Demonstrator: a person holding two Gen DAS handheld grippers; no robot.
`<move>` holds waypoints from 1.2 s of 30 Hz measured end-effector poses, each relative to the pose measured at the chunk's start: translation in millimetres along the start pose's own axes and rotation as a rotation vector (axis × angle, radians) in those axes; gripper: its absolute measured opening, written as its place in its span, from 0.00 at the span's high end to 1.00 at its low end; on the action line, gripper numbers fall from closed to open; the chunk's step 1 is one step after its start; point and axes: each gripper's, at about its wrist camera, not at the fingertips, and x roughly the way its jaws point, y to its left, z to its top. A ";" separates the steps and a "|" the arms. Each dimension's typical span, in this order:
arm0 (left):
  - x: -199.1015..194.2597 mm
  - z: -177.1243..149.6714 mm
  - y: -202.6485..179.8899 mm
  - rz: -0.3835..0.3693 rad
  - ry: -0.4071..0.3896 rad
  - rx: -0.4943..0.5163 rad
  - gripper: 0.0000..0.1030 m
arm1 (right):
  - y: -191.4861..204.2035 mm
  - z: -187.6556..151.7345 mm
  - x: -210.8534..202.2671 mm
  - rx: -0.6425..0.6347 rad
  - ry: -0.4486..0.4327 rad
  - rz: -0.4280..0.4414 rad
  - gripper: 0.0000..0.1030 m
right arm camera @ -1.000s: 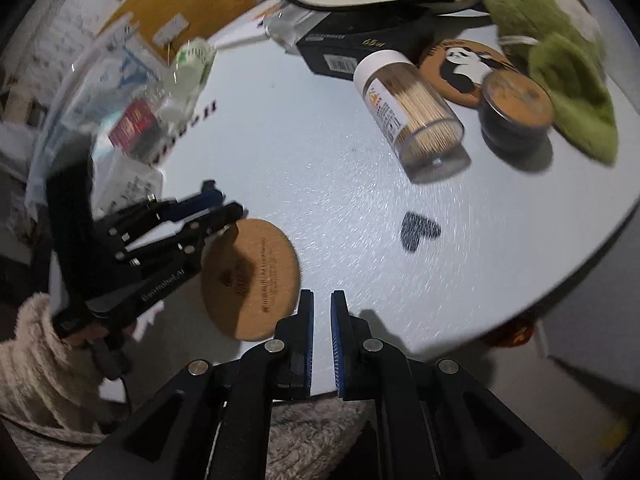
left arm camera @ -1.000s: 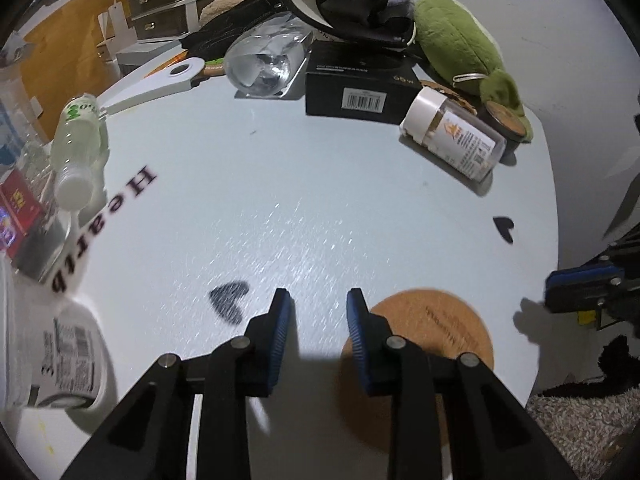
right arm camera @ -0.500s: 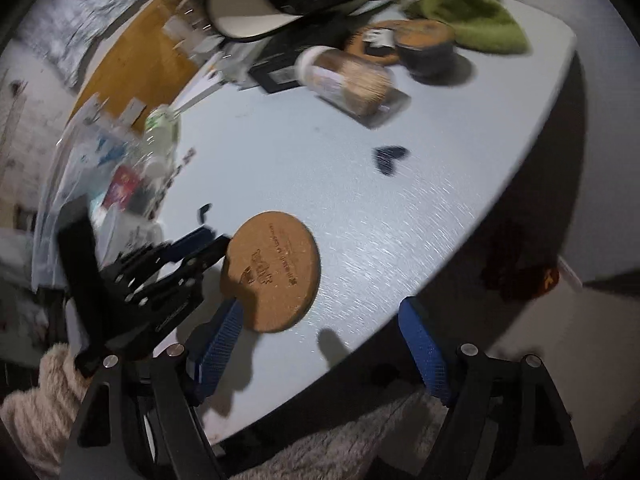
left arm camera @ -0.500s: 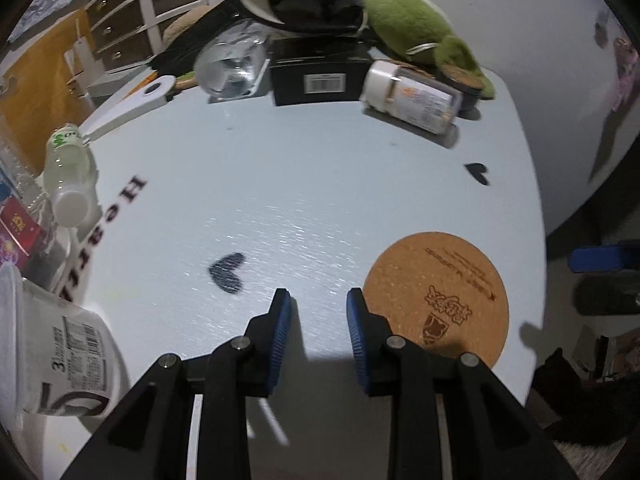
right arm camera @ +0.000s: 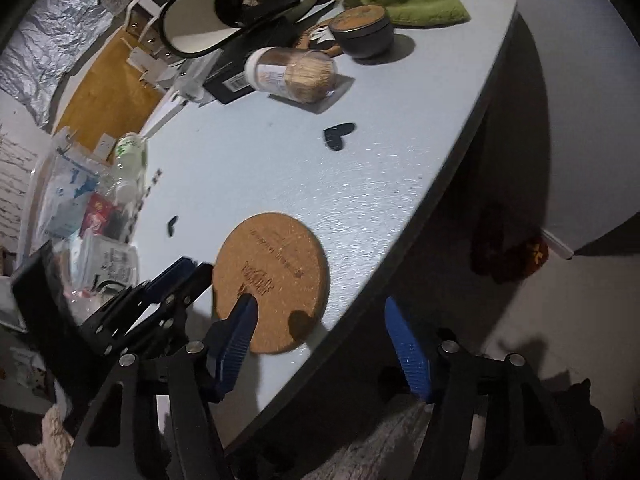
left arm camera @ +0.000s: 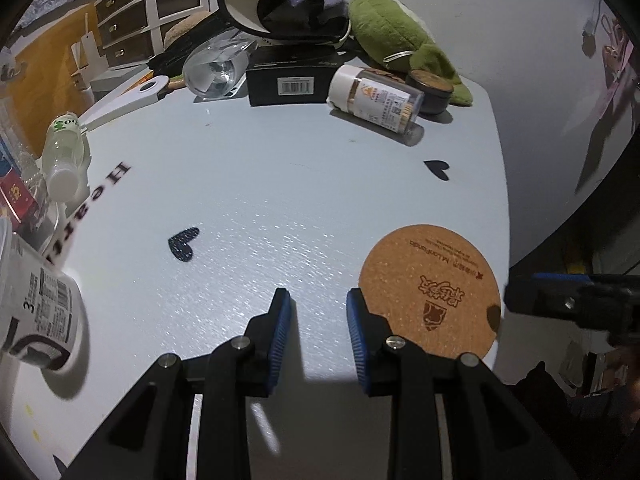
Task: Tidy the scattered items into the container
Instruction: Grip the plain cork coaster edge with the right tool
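Note:
A round cork coaster (left arm camera: 430,290) lies flat near the front edge of the pale blue table (left arm camera: 280,184); it also shows in the right wrist view (right arm camera: 272,276). My left gripper (left arm camera: 318,304) is open and empty, low over the table just left of the coaster. My right gripper (right arm camera: 320,320) is open wide at the table edge, its left finger over the coaster's near rim. A toothpick jar (left arm camera: 376,98) lies on its side at the back, beside a dark round tin (left arm camera: 430,86), a black box (left arm camera: 290,76) and a green plush (left arm camera: 396,40).
A clear plastic container (right arm camera: 60,204) with packets stands at the table's left end. A small white bottle (left arm camera: 64,152), a white labelled cup (left arm camera: 36,312), a clear glass (left arm camera: 214,68) and a visor cap (left arm camera: 272,12) sit along the left and back. The table edge runs close on the right.
My right gripper has opened from shut and moved in toward the coaster at the table edge. My left gripper has drawn back slightly and stays open.

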 end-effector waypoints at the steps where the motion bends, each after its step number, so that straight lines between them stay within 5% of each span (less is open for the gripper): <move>1: -0.6 -1.3 -2.6 0.000 -0.004 0.003 0.74 | -1.8 -0.1 0.0 0.005 -0.005 -0.008 0.36; 15: -3.5 -10.9 -25.8 -0.008 -0.040 0.008 0.74 | -23.0 -7.9 7.8 0.068 0.004 0.047 0.36; 17: -3.8 -12.0 -29.7 -0.013 -0.043 0.014 0.74 | -25.1 -8.2 8.8 0.075 0.008 0.059 0.47; 21: -4.5 -14.1 -37.1 -0.022 -0.045 0.032 0.74 | -29.8 -8.8 11.0 0.094 0.016 0.082 0.49; 36: -3.7 -11.9 -38.8 -0.021 -0.044 0.033 0.74 | -21.1 -0.9 -25.3 0.087 -0.048 0.139 0.83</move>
